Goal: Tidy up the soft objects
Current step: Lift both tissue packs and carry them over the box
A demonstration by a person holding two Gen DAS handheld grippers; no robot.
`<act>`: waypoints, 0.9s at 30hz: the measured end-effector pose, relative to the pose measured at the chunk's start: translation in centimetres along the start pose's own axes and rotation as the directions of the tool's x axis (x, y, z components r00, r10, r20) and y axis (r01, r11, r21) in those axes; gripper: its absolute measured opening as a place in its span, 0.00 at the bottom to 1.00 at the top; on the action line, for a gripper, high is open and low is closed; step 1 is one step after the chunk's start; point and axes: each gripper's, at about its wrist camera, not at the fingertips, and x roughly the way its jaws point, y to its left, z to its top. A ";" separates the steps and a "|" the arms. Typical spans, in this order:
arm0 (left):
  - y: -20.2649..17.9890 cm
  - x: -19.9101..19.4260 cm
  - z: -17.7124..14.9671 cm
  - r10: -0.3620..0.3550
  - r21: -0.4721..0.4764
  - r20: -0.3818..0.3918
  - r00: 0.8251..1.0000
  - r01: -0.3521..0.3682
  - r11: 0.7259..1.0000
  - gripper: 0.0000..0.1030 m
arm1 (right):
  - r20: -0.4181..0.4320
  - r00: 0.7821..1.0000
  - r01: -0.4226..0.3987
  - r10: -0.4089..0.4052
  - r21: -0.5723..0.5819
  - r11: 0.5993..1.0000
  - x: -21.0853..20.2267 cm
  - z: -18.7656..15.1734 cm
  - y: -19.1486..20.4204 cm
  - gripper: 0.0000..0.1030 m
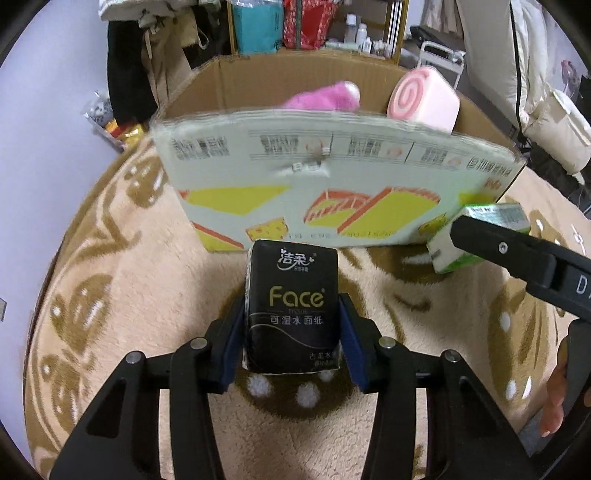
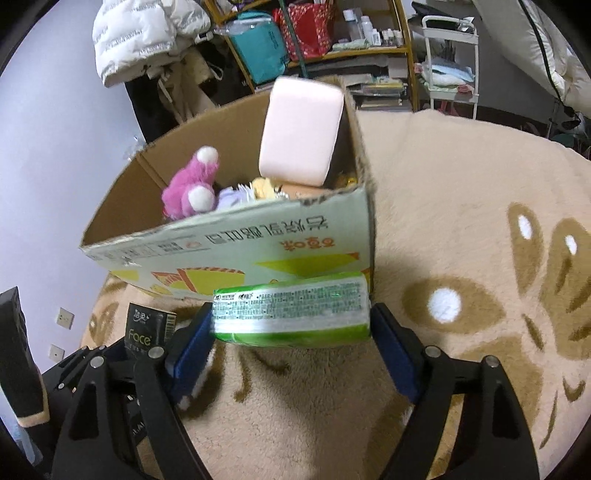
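Observation:
My left gripper [image 1: 291, 314] is shut on a black "Face" tissue pack [image 1: 293, 306], held above the rug in front of the cardboard box [image 1: 295, 177]. My right gripper [image 2: 291, 314] is shut on a green-and-white tissue pack [image 2: 291, 310], held near the box's front right corner; that pack also shows in the left wrist view [image 1: 476, 236]. The black pack also shows in the right wrist view [image 2: 146, 328]. Inside the box are a pink plush toy [image 2: 192, 184], a pink swirl-roll cushion [image 2: 301, 129] and other soft items.
The box stands on a beige rug with brown patterns [image 2: 461, 221]. Behind it are shelves with bags and bottles [image 2: 314, 33], hanging coats [image 2: 147, 33] and a white trolley [image 2: 450, 66]. The wall is at the left.

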 end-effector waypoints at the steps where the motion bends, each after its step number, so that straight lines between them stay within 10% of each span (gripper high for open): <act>1: 0.0 -0.5 0.1 0.006 0.002 0.014 1.000 -0.006 1.000 0.45 | 0.010 1.000 -0.003 0.003 -0.002 1.000 -0.5 0.0 0.0 0.84; 11: 0.0 -6.9 -0.3 0.038 0.004 0.203 0.978 -0.039 0.999 0.44 | 0.168 0.985 -0.037 0.044 -0.043 0.998 -6.2 0.1 0.9 0.84; 27: 1.3 -11.6 2.5 0.061 -0.034 0.446 0.893 -0.051 0.998 0.44 | 0.424 0.899 -0.052 0.107 -0.138 0.989 -12.2 2.4 2.5 0.84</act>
